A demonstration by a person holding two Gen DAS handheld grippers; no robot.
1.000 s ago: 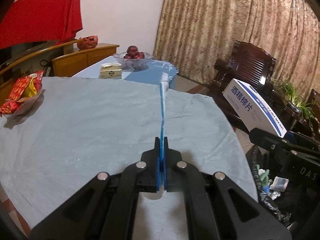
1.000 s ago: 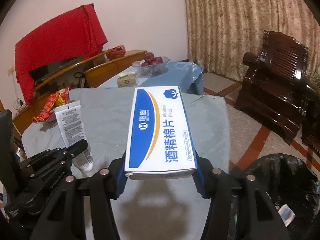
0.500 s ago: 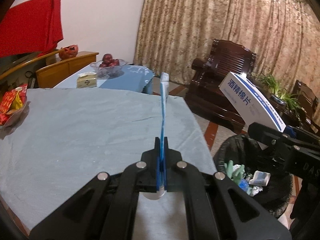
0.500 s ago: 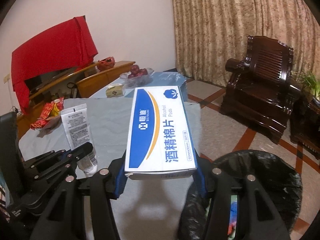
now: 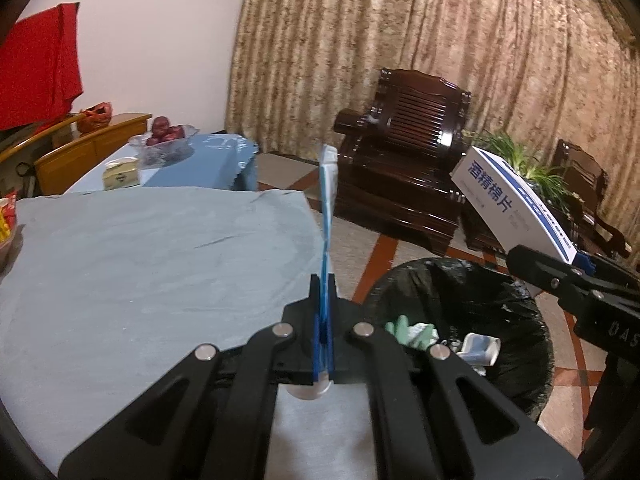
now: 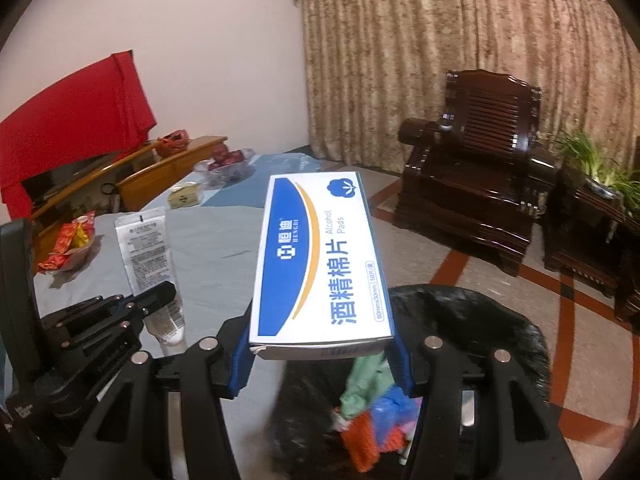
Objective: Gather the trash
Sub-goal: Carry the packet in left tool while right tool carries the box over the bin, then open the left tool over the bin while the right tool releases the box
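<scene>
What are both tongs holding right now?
Left tongs: shut on the flattened tube.
Right tongs: shut on the alcohol pads box.

Trash bin (image 5: 500, 280) mouth lay open from above, partly filled; table edge (image 5: 308, 216) bounded its left, armchair (image 5: 404, 168) stood beyond.

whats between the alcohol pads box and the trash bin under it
Nothing; in the right wrist view the alcohol pads box hangs in the right claw over the open trash bin.
</scene>
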